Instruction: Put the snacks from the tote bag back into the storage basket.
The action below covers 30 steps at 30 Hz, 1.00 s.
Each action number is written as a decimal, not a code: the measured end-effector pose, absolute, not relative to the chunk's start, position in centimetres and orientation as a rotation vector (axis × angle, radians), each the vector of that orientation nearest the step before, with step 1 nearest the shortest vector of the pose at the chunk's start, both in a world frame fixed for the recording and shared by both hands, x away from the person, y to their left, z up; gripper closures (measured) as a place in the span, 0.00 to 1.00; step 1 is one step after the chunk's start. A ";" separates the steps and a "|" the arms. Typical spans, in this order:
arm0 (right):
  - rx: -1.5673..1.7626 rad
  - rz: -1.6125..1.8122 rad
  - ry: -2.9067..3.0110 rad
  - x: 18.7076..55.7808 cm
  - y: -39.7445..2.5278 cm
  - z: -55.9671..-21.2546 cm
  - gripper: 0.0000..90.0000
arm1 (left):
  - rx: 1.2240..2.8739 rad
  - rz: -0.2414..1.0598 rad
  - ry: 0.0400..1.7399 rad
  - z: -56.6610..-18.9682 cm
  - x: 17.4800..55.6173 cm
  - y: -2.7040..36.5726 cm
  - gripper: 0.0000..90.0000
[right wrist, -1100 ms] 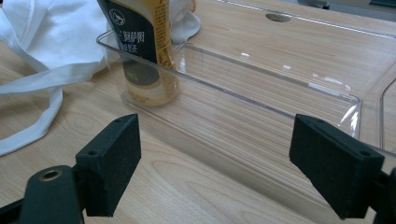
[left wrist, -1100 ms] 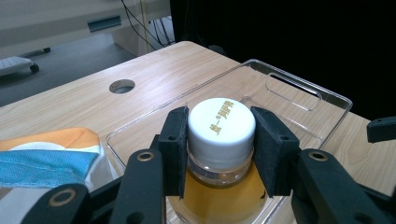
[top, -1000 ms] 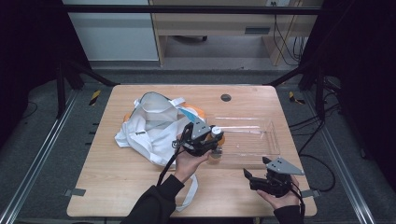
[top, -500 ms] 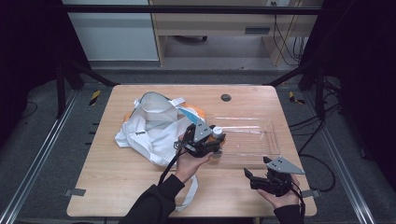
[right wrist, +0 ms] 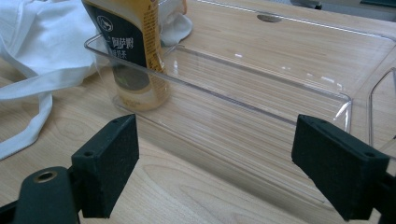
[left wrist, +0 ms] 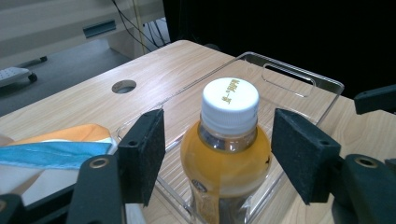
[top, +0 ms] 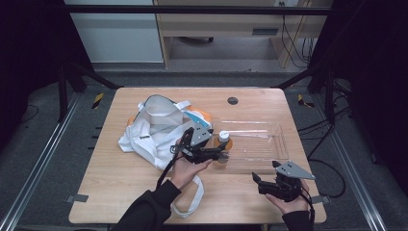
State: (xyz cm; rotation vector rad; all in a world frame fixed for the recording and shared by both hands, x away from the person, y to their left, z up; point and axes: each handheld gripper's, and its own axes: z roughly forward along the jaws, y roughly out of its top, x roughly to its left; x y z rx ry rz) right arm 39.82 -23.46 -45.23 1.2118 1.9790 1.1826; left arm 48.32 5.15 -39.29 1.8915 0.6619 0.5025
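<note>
Left gripper (left wrist: 219,154) jaws parted, flanking white-capped orange drink bottle (left wrist: 226,154), apparently clear of it. Bottle upright, cap up, inside clear plastic tray (left wrist: 299,81). Right gripper (right wrist: 215,163) wide open, empty.

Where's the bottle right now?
In the high view the bottle stands upright in the clear tray's left end, between the left tongs' open jaws, beside the white bag.

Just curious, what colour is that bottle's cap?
White, with small gold lettering on the cap; clearest in the left gripper view.

White cloth bag (top: 154,126) on wooden table (top: 120,187), round hole (top: 233,100) near far edge
</note>
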 end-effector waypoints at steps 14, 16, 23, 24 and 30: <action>1.210 1.186 1.974 40.1 -23.4 -45.2 0.15 | 1.949 0.511 0.605 -39.3 46.7 8.0 0.34; 1.206 1.186 1.969 40.2 -23.4 -45.1 0.15 | 1.947 0.515 0.600 -39.3 46.4 8.5 0.34; 1.211 1.188 1.964 40.3 -23.4 -45.1 0.15 | 1.970 0.524 0.621 -40.3 45.7 10.9 0.33; 1.208 1.188 1.964 40.3 -23.4 -45.1 0.15 | 1.973 0.521 0.632 -40.5 45.7 11.4 0.33; 1.212 1.187 1.960 40.3 -23.5 -45.1 0.14 | 1.952 0.521 0.715 -41.4 45.7 14.5 0.33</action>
